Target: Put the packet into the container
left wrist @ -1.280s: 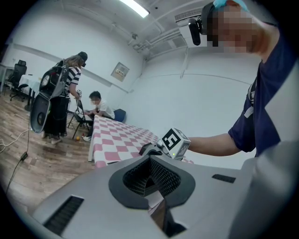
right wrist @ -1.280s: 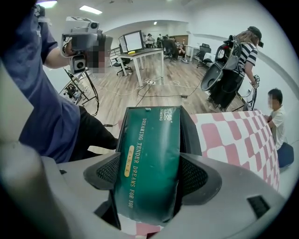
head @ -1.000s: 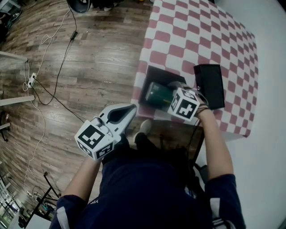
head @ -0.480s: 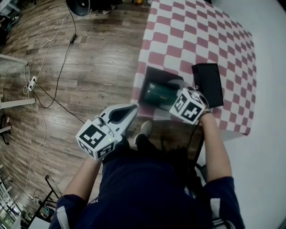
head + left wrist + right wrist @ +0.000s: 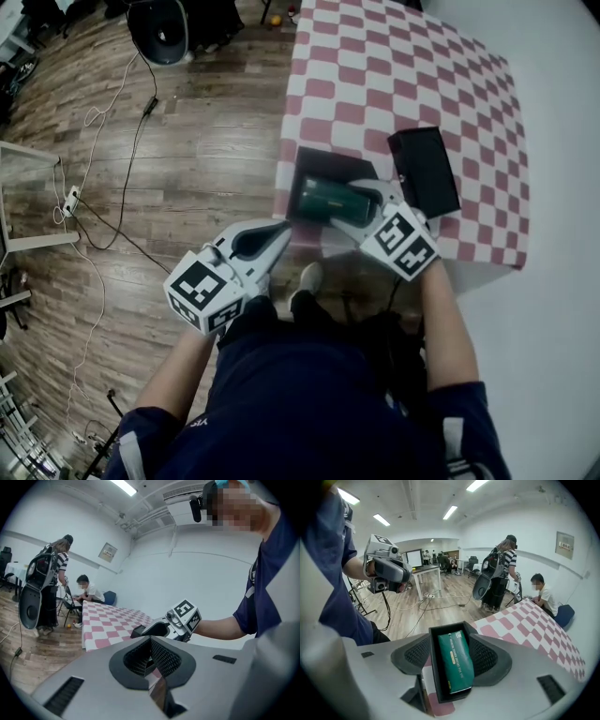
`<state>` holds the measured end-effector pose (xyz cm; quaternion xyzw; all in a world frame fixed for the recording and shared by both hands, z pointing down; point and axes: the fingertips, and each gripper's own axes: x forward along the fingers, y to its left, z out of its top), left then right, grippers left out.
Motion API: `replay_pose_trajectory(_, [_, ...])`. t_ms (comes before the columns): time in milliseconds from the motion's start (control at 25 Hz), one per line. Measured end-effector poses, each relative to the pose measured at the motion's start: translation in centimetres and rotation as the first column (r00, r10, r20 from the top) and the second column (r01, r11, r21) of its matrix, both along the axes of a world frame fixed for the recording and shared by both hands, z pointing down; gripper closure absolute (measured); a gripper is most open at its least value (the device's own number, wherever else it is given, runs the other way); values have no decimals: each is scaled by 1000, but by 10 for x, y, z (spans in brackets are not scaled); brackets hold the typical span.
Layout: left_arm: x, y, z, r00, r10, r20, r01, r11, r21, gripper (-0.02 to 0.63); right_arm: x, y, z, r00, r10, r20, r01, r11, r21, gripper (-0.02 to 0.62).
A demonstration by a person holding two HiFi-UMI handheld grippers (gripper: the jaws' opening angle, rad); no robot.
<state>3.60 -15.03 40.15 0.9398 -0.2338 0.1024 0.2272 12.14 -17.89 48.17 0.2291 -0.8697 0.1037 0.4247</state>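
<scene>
Packet [image 5: 456, 660], green with unreadable white lettering, lies inside black container [image 5: 433, 663].

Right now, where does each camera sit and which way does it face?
Head view: on the person's head, facing steeply down at the table edge and the container holding the packet; shows torso, left gripper, right gripper.
Left gripper view: on that gripper, level over its shut jaws toward the right gripper and arm.
Right gripper view: on that gripper, tilted down; jaws apart, just closed partway, container seen between them, ungripped; left gripper shows.
Shared: all three show the table.
</scene>
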Motion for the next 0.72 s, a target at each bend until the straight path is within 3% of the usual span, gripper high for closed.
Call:
replay_pose_trajectory(440, [-7,20,-21,997,76,4,-76,996,50,581,-17,21,-62,972,174,159,-196,972,131,514])
replay_pose_trajectory(720, [-16,30,-28,993,120,10,-120,990,72,581,-4,35,-91,896,329,299,-383,913,141,563])
